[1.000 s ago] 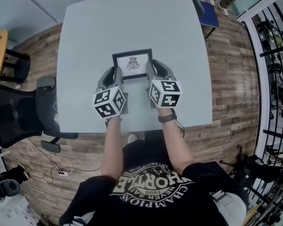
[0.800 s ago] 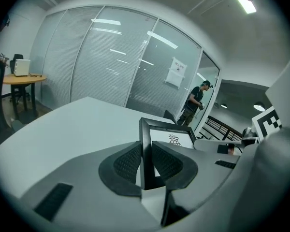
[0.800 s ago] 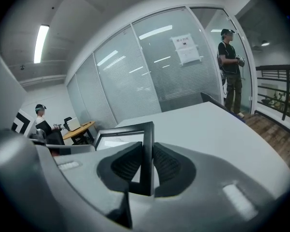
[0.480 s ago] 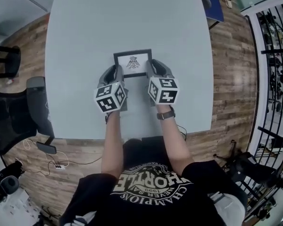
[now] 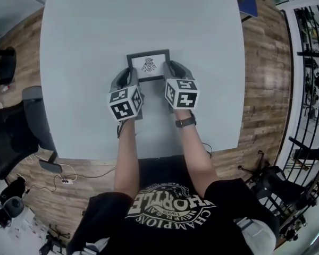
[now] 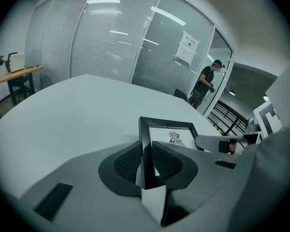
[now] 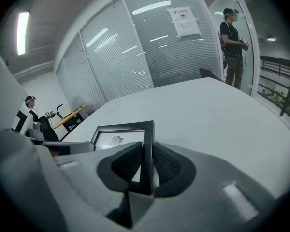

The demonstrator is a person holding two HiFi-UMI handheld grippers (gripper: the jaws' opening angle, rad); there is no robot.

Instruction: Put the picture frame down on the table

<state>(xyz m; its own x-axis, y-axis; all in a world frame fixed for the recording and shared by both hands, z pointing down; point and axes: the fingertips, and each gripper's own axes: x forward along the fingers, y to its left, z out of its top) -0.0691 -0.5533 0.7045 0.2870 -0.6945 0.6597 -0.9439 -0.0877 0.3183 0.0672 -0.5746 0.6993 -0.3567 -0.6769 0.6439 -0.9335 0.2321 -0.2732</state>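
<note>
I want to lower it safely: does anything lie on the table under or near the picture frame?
Nothing visible does. The left gripper and the right gripper are each shut on a side edge of the picture frame, and the table around it shows only bare surface.

Pale grey square table [image 5: 95, 36] on a wood-plank floor [image 5: 263, 62], black picture frame [image 5: 148, 65] at its middle, contact unclear

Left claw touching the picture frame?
Touching. The left gripper view shows the left claw shut on the picture frame, both jaws pressed against its black edge, no gap.
</note>
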